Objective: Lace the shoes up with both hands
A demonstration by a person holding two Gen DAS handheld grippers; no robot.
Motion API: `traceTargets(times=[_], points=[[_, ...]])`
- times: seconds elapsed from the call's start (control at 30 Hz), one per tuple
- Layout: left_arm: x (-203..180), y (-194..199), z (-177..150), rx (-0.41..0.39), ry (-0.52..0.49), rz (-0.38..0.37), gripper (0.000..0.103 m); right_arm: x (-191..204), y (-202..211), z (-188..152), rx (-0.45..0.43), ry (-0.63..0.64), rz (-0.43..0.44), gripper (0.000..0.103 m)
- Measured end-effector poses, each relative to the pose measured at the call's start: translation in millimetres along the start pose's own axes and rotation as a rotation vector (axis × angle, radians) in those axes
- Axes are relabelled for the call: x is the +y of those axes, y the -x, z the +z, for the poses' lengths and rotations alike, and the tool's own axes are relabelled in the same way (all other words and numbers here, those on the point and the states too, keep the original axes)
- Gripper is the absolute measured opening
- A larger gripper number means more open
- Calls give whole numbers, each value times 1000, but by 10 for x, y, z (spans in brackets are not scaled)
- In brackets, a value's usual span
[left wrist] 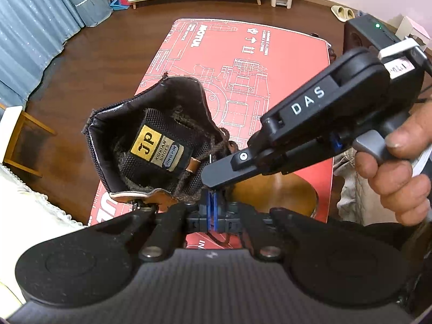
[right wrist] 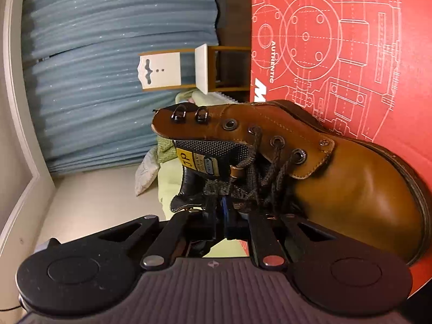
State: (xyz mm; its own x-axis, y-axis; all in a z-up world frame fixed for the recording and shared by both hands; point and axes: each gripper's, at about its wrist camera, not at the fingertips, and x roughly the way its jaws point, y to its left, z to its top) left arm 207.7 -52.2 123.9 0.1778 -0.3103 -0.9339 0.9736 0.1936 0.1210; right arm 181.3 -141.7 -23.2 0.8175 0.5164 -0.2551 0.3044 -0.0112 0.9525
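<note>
While one brown boot (right wrist: 351, 183) sits on one red mat (right wrist: 351, 54), left fingers (left wrist: 208, 205) clenched, right fingers (left wrist: 221, 173) indeterminate.

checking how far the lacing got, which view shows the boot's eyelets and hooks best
The right wrist view: the boot lies side-on, showing the eyelets, the hooks and the lace. The left wrist view looks into the boot's opening, showing the tongue label, no eyelets.

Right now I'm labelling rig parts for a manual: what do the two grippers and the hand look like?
Both are matte black with blue pads. The right gripper has flat black fingers, white "DAS" lettering, a grey trigger and a green light on its black box. The left gripper shows round black discs. The hand is bare.
</note>
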Motion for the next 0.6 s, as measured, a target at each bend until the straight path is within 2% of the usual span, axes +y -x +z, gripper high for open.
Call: traceTargets(times=[0.17, 0.3, 0.4, 0.53, 0.6], points=[[155, 49, 12, 16, 30, -91, 6, 161, -1, -1, 7, 156, -70, 3], [438, 90, 76, 0, 140, -194, 6, 344, 13, -20, 29, 339, -162, 3], [596, 13, 146, 18, 208, -267, 6, 515, -9, -123, 63, 550, -243, 3], [639, -37, 199, 24, 203, -308, 6, 706, -78, -374, 84, 846, -337, 3], [640, -76, 225, 32, 196, -321, 6, 758, -102, -473, 91, 938, -359, 3]])
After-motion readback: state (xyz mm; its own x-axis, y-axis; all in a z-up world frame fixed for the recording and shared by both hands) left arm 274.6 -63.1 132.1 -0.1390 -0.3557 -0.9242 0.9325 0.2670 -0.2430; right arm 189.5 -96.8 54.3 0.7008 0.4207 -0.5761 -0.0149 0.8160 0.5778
